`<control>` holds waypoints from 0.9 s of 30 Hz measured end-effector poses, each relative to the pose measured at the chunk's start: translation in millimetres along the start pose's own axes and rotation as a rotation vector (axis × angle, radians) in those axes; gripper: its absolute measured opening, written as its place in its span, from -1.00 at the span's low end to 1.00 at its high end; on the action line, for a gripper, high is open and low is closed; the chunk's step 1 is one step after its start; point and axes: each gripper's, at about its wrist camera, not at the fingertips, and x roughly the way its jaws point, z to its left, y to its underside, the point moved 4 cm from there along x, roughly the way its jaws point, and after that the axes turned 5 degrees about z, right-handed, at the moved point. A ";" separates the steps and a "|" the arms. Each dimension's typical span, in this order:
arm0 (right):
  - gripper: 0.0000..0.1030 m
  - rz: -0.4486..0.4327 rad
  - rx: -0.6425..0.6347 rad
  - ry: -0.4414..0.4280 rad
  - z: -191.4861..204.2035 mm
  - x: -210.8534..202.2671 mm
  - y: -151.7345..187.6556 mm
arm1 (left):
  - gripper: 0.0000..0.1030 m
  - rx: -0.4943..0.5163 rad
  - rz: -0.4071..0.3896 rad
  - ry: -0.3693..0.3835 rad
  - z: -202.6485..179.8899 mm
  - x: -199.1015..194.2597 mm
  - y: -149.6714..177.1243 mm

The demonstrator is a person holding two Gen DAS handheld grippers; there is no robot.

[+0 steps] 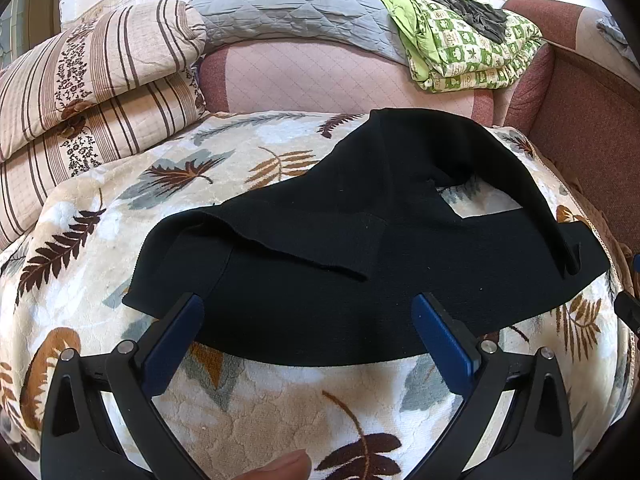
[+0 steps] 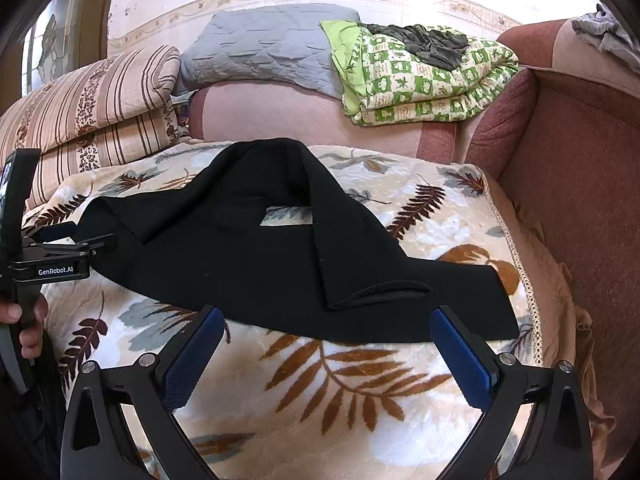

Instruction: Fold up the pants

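Observation:
Black pants (image 1: 340, 264) lie partly folded on a leaf-patterned blanket (image 1: 280, 400), with both legs turned back over the body and a gap showing the blanket between them. My left gripper (image 1: 308, 304) is open, its blue pads just over the near edge of the pants at their left part. The pants also show in the right wrist view (image 2: 248, 256). My right gripper (image 2: 328, 316) is open, its blue pads at the near edge of the pants toward their right part. Neither holds cloth. The left gripper also shows in the right wrist view (image 2: 64, 240) at the pants' left end.
The blanket (image 2: 340, 392) covers a reddish sofa (image 2: 580, 184). A striped quilt (image 1: 80, 92), a grey quilt (image 1: 280, 4) and a green patterned quilt (image 1: 468, 48) with dark cloth on it sit on the sofa back. The sofa arm (image 1: 592, 132) rises at the right.

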 end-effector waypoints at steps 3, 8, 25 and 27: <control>0.99 -0.002 0.002 0.002 -0.4 -0.1 -0.1 | 1.00 0.000 0.000 0.001 0.3 0.0 -0.2; 0.99 -0.003 0.010 -0.001 -1.5 -0.2 -0.7 | 1.00 -0.001 0.000 0.001 0.4 -0.1 -0.2; 0.99 -0.003 0.012 -0.004 -0.2 0.1 -0.2 | 1.00 -0.002 0.001 0.004 1.2 -0.6 -0.2; 0.99 -0.001 0.010 -0.004 0.5 0.2 -0.1 | 1.00 -0.001 0.001 0.003 1.6 -0.5 -0.4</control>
